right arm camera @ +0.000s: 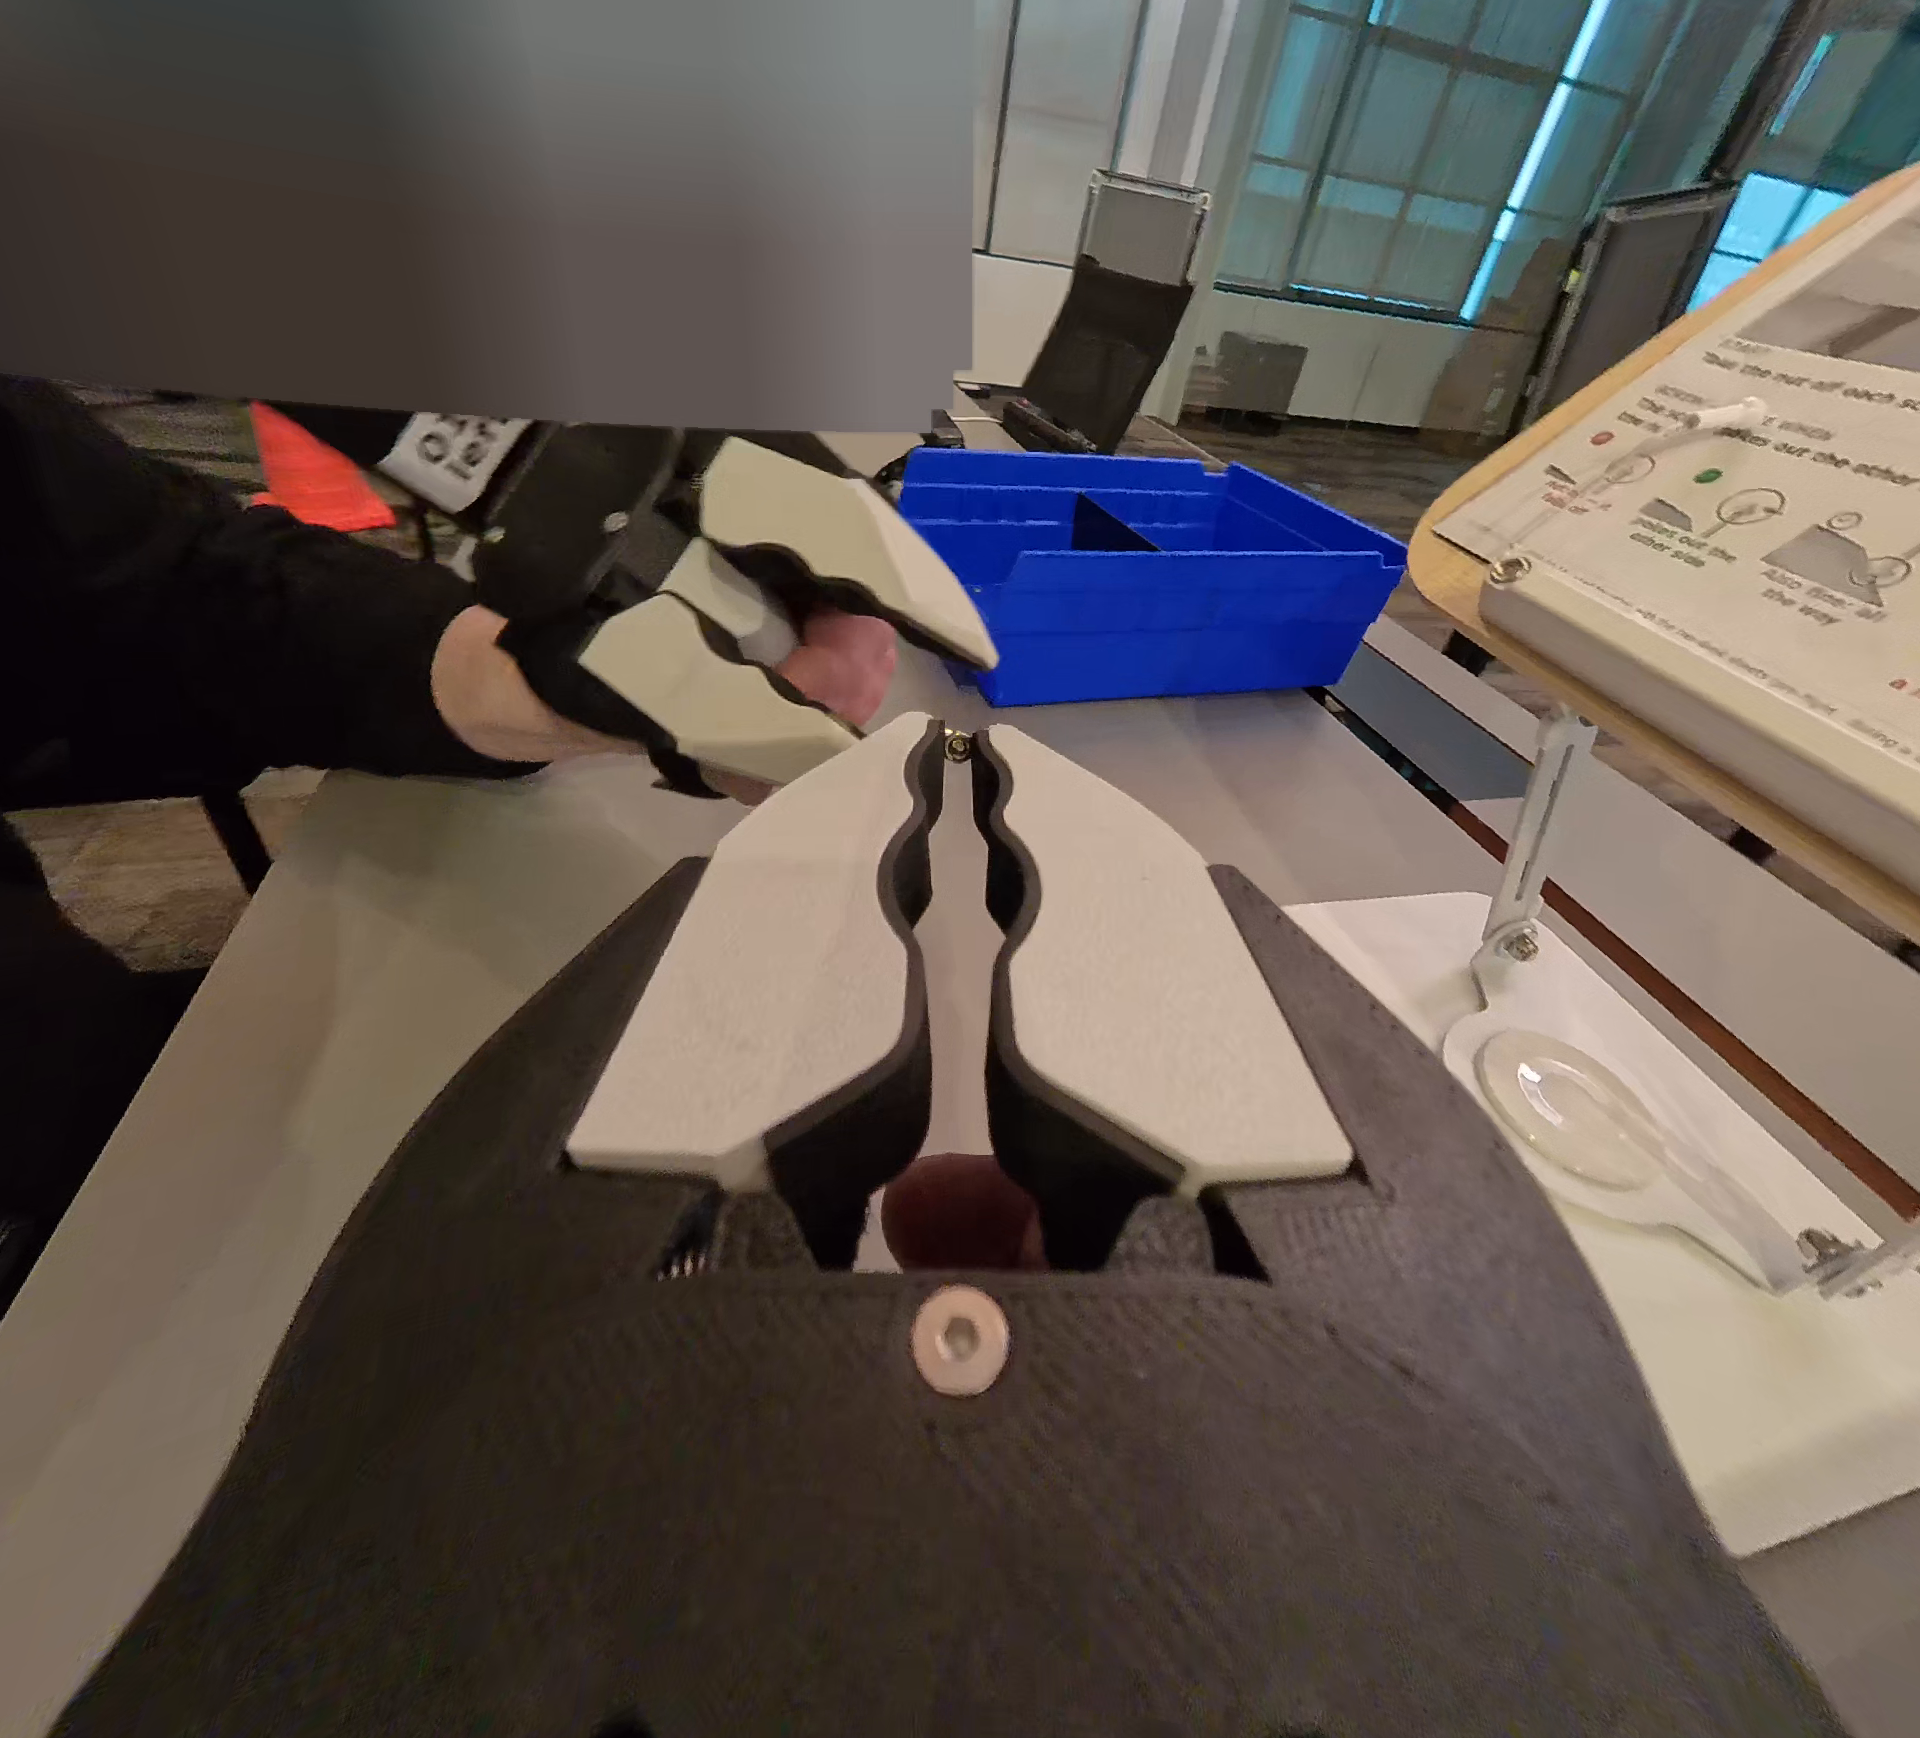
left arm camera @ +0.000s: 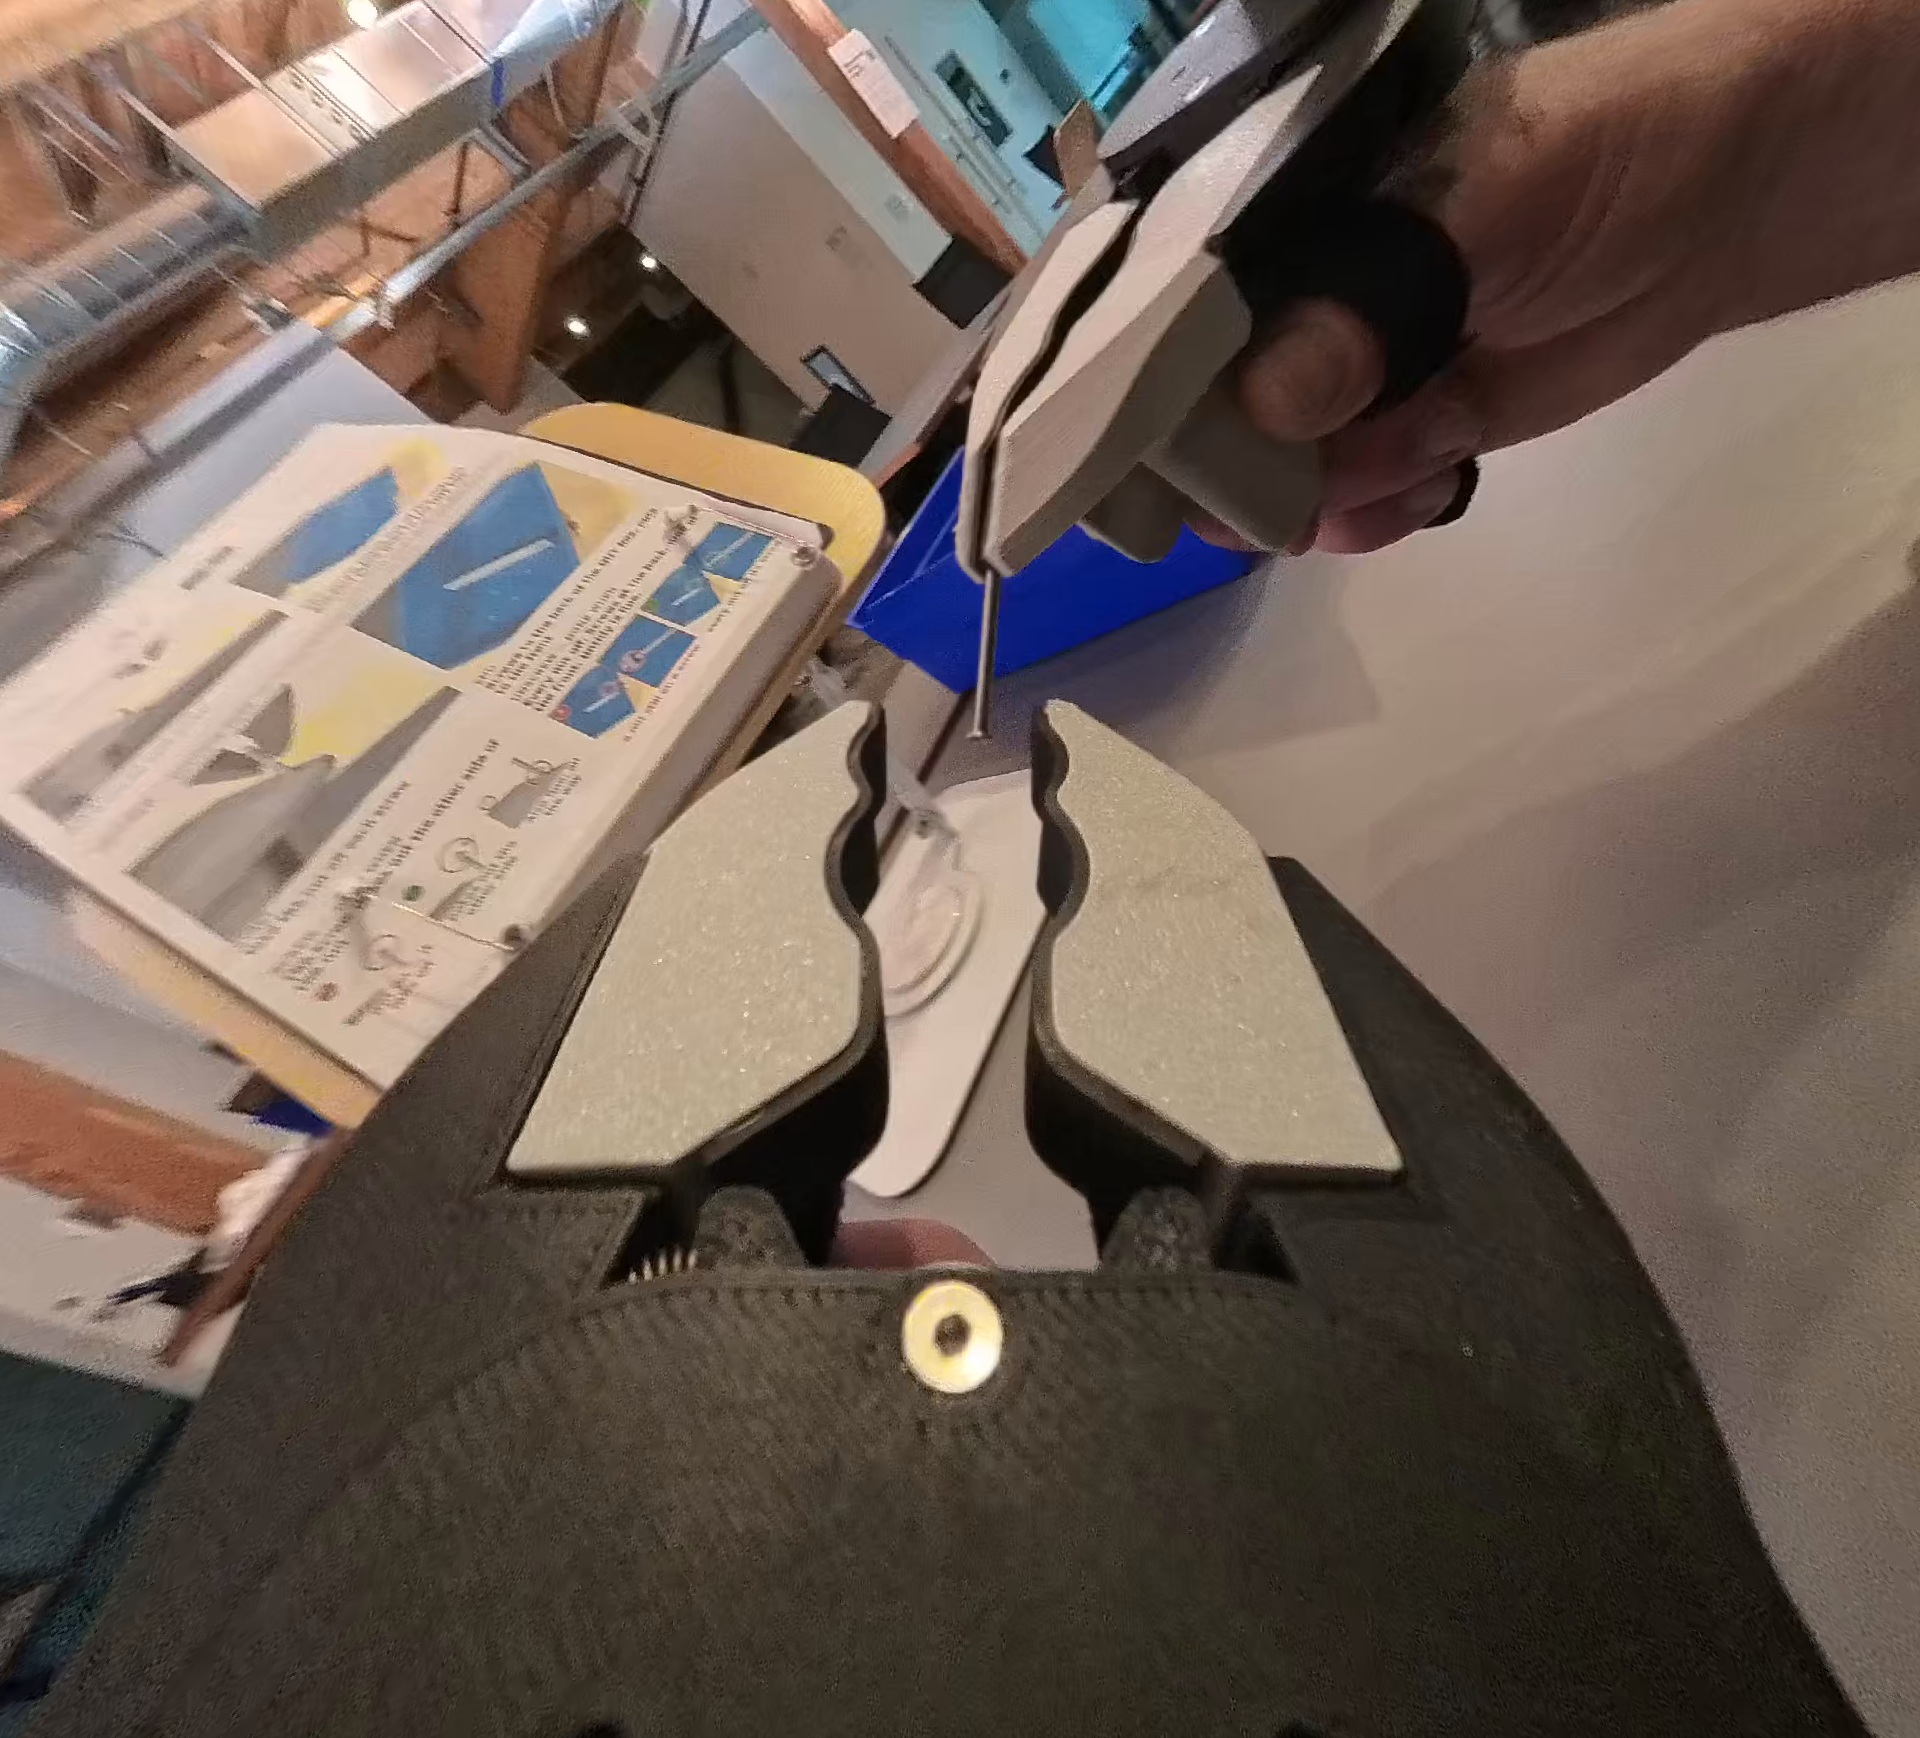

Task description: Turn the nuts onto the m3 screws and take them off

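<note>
Left wrist view: the left gripper [left arm camera: 956,732] was wide apart and held nothing.
Right gripper [left arm camera: 982,561]: pinched tight on the thin grey metal screw [left arm camera: 984,660].
Screw: hung down in front of the blue plastic bin [left arm camera: 1049,618], its tip just above the left gripper.
Bin: sat on the grey table [left arm camera: 1558,753].

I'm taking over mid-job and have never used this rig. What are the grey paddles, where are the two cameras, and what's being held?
No robot arm here: a person holds a two-finger gripper in each hand, with a camera on each looking along its fingers. In the left wrist view, the left gripper is open and empty; beyond it, the right gripper pinches a thin screw hanging down. The right wrist view shows the same screw end-on. On the table sit a blue bin, an instruction board and a white stand with a clear lens.
</note>
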The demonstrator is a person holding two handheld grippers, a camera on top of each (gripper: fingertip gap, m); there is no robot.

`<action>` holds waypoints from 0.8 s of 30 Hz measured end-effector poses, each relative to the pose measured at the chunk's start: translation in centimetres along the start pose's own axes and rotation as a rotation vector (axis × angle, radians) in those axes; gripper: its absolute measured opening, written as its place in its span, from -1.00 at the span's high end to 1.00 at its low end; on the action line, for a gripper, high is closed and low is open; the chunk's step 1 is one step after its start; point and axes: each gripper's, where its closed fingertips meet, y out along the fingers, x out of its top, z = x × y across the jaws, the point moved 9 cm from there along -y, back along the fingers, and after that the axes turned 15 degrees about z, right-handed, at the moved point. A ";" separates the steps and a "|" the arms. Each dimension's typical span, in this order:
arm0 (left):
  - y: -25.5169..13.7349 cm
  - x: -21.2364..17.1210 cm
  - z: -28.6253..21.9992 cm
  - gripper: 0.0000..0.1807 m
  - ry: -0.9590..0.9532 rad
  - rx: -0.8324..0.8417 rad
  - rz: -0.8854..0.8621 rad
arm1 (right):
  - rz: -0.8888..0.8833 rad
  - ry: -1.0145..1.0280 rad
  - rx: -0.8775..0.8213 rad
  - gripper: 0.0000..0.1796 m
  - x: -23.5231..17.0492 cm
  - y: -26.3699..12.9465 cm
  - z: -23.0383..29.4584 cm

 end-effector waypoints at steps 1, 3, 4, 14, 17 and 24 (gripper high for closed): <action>0.0 -0.1 0.2 0.70 -0.038 -0.046 -0.010 | -0.001 -0.015 0.021 0.94 0.1 -0.1 0.1; 0.2 -0.2 0.4 0.68 -0.112 -0.154 -0.034 | 0.006 -0.042 0.048 0.94 0.2 -0.2 0.1; 0.2 -0.3 0.6 0.68 -0.146 -0.202 -0.052 | 0.003 -0.062 0.073 0.94 0.3 -0.3 0.2; 0.7 -1.1 0.4 0.84 -0.297 -0.613 -0.098 | 0.096 -0.225 0.230 0.94 1.0 0.0 0.8; 0.7 -1.1 0.3 0.91 -0.305 -0.664 -0.109 | 0.121 -0.249 0.242 0.94 1.1 0.2 0.7; 0.6 -1.2 0.5 0.96 -0.276 -0.606 -0.103 | 0.127 -0.242 0.225 0.94 1.1 0.4 0.6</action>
